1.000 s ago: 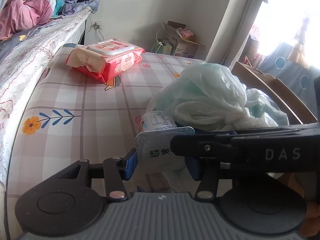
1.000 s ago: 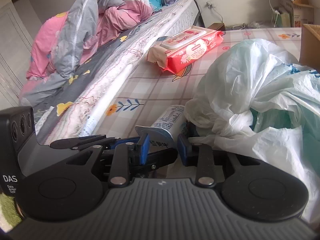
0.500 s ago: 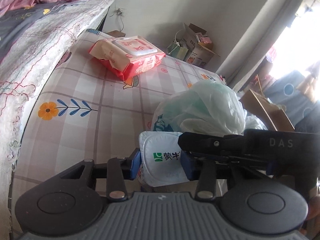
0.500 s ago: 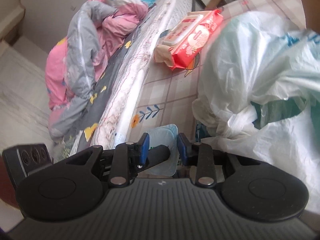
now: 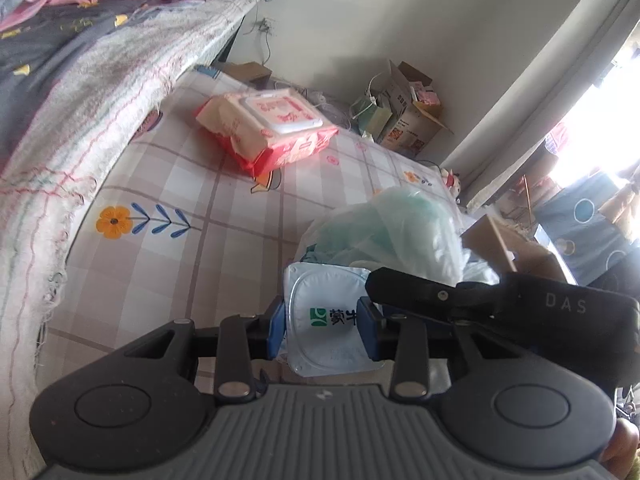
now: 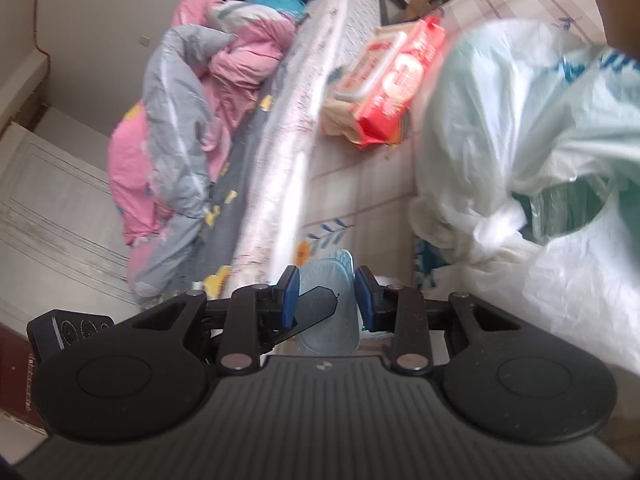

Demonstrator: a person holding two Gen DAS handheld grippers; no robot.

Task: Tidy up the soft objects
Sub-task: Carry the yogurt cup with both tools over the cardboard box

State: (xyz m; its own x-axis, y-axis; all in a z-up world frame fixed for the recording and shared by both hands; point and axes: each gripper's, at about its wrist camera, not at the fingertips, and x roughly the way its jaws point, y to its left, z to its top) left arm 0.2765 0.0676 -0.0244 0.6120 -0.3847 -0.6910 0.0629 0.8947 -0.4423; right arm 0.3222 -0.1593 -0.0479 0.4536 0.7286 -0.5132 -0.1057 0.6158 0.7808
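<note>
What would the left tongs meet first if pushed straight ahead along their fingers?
Probably the crumpled plastic bag, which lies just beyond the milk pouch between the closing left tongs; depth past the pouch is hard to judge.

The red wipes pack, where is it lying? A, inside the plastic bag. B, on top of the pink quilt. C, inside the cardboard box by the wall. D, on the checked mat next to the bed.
D: the red wipes pack lies flat on the checked mat, beside the bed's edge and apart from the plastic bag.
</note>
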